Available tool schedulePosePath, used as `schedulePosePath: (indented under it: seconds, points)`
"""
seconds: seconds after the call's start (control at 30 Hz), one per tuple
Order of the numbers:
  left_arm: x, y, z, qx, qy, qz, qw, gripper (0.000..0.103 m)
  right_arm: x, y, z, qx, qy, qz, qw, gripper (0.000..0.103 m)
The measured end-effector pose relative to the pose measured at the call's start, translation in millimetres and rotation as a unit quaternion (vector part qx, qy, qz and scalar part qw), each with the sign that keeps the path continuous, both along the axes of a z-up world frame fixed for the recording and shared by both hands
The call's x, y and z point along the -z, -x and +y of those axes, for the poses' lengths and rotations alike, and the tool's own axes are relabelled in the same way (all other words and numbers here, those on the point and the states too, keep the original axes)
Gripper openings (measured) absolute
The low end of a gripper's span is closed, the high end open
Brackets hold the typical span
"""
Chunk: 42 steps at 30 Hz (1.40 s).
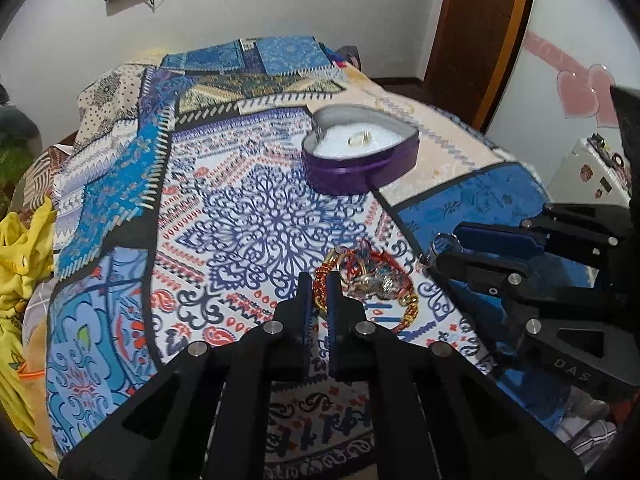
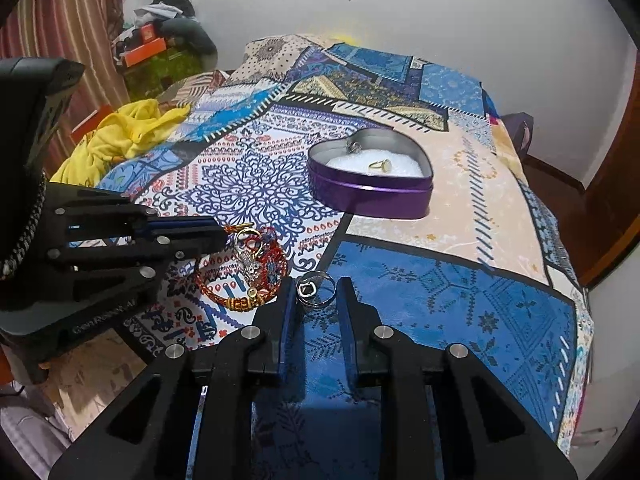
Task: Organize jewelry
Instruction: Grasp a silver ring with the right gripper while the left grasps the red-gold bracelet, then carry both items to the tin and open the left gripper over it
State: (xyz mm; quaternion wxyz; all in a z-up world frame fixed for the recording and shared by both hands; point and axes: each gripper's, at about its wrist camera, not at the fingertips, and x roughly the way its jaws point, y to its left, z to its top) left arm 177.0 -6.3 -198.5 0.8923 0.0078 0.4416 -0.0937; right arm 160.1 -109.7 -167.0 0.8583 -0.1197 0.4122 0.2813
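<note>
your right tongs (image 2: 316, 300) stand part open with nothing gripped, and the silver ring (image 2: 314, 287) lies on the bedspread (image 2: 440, 280) right at their tips, in the gap between the two fingers and nearer the left one. that is the relation your next move turns on: the ring is dead ahead, so you likely need only ease forward a touch and close. the ring seems to lie tilted on its side with its hole facing roughly up and toward you; being round, it has no real long axis, so the band's flat width across the fingers is what you would pinch.

your left tongs (image 1: 319, 292) are nearly closed, the fingers narrowly apart, around a strand of the red and gold bracelet (image 1: 326, 280) at the near-left edge of the tangled jewelry pile (image 1: 372, 280); whether they truly grip it, i cannot tell. the pile sits just left of the right tongs, so the right hand is plainly the nearer one for the ring.

the purple heart tin (image 2: 372, 196) lies well ahead of both tongs, slightly right of yours, open, its point aimed left across your line in the right view, with a gold ring (image 2: 379, 165) already on its white lining.
</note>
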Motion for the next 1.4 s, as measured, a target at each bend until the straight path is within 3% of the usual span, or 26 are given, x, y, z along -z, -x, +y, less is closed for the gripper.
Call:
schedulePosePath:
  seconds: [0.47,0.8,1.4]
  points:
    - [-49.6,13.7,6.2,-0.012,0.014,-0.057,0.9982,0.005,-26.5,4.2,-11.5,0.021,-0.025,-0.031,0.999,0.019]
    - [-74.3,1.1,5.5,-0.015,0.013,-0.094,0.9954,0.005,-48.5,-4.3,-21.7,0.041,-0.046,-0.059,0.996,0.019]
    - [-91.3,-40.4,6.6,-0.019,0.016,-0.129,0.9913,0.005,-57.9,-36.3,-30.3,0.064,-0.066,-0.079,0.993,0.019]
